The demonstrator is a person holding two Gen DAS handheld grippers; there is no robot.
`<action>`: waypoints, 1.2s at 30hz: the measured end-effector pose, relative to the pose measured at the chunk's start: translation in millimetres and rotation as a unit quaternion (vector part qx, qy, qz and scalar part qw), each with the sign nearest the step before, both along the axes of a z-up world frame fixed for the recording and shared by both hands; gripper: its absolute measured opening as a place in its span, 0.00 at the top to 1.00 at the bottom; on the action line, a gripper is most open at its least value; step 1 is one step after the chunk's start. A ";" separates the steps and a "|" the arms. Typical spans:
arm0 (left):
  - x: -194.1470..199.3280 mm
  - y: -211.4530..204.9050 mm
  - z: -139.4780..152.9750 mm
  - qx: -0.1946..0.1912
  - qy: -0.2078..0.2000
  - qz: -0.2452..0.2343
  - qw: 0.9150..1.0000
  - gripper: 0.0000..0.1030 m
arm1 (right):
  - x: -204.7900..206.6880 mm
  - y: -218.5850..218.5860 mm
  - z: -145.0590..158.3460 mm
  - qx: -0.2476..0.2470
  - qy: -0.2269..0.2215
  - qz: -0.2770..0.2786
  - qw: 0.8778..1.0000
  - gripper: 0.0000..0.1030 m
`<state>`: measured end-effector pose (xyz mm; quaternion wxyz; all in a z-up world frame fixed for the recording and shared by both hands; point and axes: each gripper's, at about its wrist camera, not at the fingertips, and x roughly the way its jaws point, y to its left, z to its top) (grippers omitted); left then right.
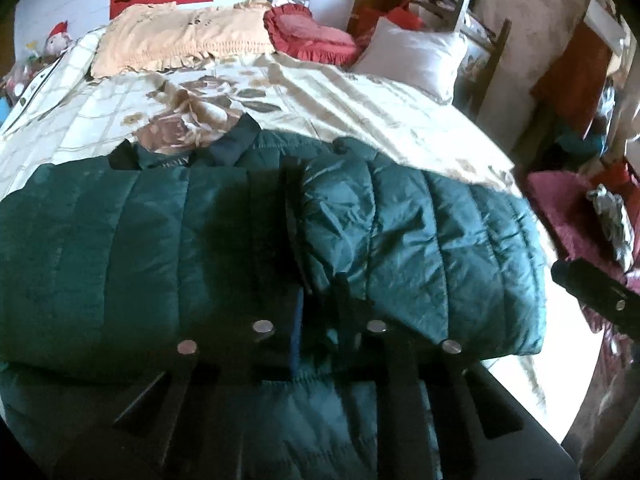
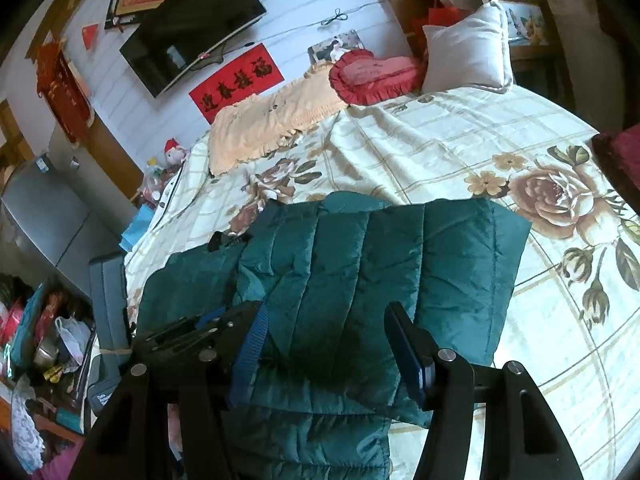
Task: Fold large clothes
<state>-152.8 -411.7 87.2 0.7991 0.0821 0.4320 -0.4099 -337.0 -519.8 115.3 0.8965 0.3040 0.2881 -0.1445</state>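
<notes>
A dark green quilted puffer jacket [image 1: 420, 240] lies on the bed with its right side folded over the middle; it also shows in the right wrist view [image 2: 360, 264]. My left gripper [image 1: 320, 300] is low over the jacket's middle, its fingers close together with a fold of green fabric between them. My right gripper [image 2: 324, 344] hovers above the folded panel with its blue-padded fingers [image 2: 408, 352] wide apart and nothing between them. The left gripper's black body [image 2: 188, 336] shows at the left of the right wrist view.
The floral bedspread [image 2: 460, 148] covers the bed. A peach frilled pillow [image 1: 172, 44], a red heart cushion [image 1: 312, 36] and a white pillow [image 1: 412, 56] lie at the head. A TV [image 2: 192, 20] hangs on the wall. Clutter lies on the floor at the left [image 2: 40, 340].
</notes>
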 end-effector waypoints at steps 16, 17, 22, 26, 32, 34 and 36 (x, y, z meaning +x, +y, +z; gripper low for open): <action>60.4 130.1 62.0 -0.056 -0.058 0.153 0.985 0.91 | 23.1 -8.9 -8.4 0.002 0.023 -0.024 0.999 0.40; 64.3 138.7 61.2 -0.056 -0.056 0.163 0.984 0.91 | 28.7 -8.1 -10.4 0.006 0.024 -0.019 1.000 0.39; 84.5 190.8 41.3 -0.039 -0.041 0.222 0.973 0.92 | 71.1 8.9 -22.8 -0.007 0.049 0.016 0.999 0.39; 96.7 214.1 15.0 -0.015 -0.024 0.253 0.967 0.91 | 101.7 18.1 -46.2 -0.002 0.082 0.042 0.996 0.39; 96.6 220.6 4.5 -0.020 -0.008 0.247 0.969 0.92 | 76.2 14.8 -30.9 -0.020 0.069 0.036 0.997 0.32; 94.1 218.8 6.4 -0.024 -0.009 0.244 0.969 0.92 | 63.3 15.9 -27.8 -0.043 0.086 0.041 0.995 0.28; 92.2 216.2 8.7 -0.025 -0.008 0.242 0.970 0.92 | 55.3 21.3 -30.0 -0.069 0.117 0.053 0.989 0.28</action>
